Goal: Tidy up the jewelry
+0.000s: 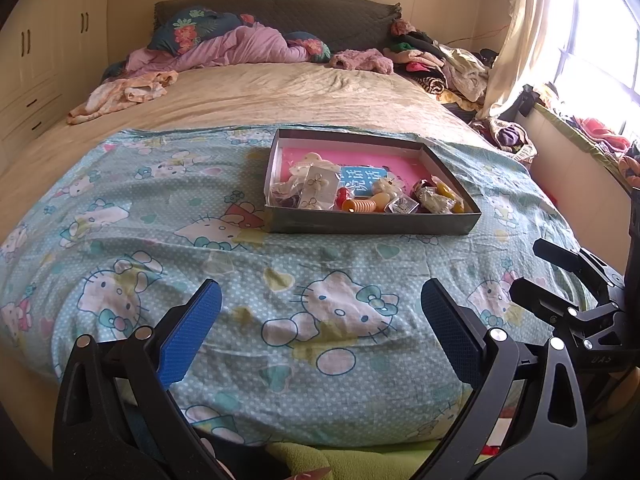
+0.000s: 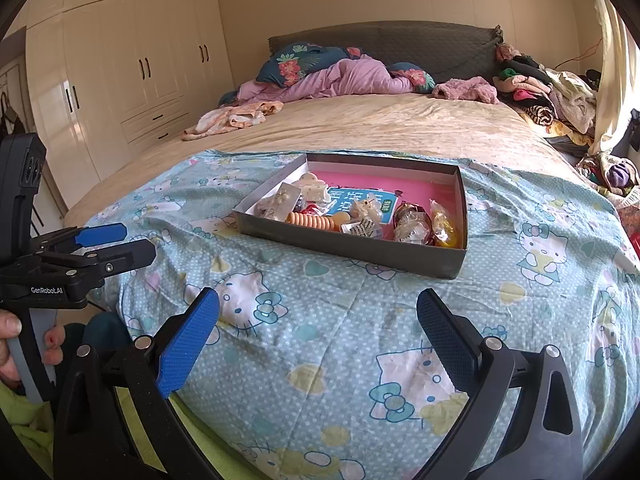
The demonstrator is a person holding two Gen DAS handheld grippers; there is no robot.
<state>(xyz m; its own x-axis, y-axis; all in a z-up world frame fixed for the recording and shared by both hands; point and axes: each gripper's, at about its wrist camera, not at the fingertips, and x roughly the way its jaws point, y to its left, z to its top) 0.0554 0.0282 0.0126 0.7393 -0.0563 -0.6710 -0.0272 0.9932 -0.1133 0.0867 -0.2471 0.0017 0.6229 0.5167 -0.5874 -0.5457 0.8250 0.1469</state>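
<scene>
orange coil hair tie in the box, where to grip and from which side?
Grip the orange coil hair tie across its ribbed middle, coming down from above. It lies flat along the near wall of the box, so a side approach is blocked, and bagged items crowd both ends. Both the left gripper and right gripper are open and empty.

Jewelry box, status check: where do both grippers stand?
Left gripper open, empty, short of the box. Right gripper open, empty, likewise. Jewelry box on the Hello Kitty sheet, trinkets piled at its near end. Nothing in the way.
</scene>
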